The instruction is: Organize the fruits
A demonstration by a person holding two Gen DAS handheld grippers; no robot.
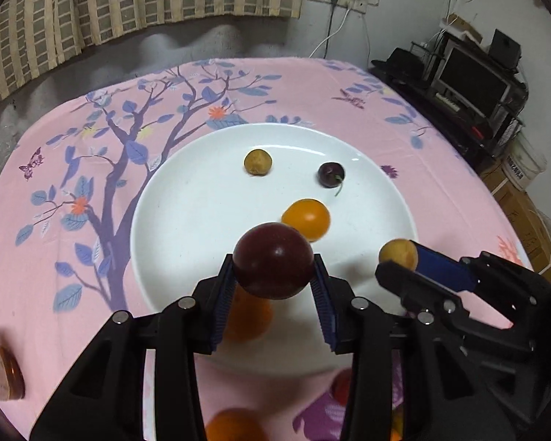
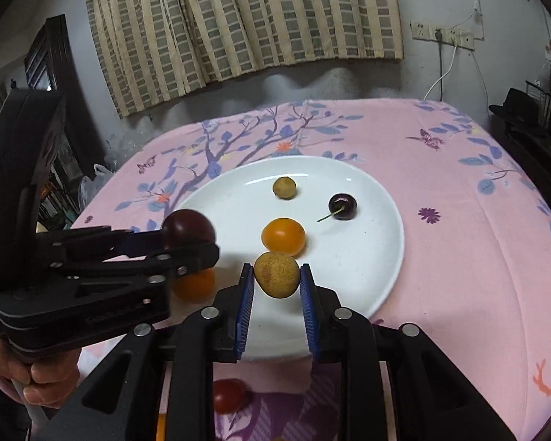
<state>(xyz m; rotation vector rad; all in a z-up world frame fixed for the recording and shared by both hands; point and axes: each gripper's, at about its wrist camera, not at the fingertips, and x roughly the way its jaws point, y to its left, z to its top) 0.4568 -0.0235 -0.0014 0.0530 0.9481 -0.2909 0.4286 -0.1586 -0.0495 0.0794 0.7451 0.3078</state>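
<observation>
- fruits: white plate [image 1: 172,220] on the pink floral tablecloth [image 1: 92,169] carries a yellow-brown fruit [image 1: 257,162], a dark cherry [image 1: 331,173] with stem, and an orange tomato [image 1: 306,219]
- left gripper [image 1: 273,275] pinches a dark red plum [image 1: 273,261] between its blue pads, above the plate's near edge
- right gripper [image 2: 277,277] pinches a tan speckled fruit [image 2: 276,274], over the plate's near part
- another orange fruit [image 2: 194,284] sits under the left gripper
- small red tomato [image 2: 229,394] lies on the cloth in front of the plate
- hand [image 2: 36,378] grips the left handle

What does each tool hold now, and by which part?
The left tool pinches the dark red plum at its sides; the right tool pinches the tan fruit at its sides.
</observation>
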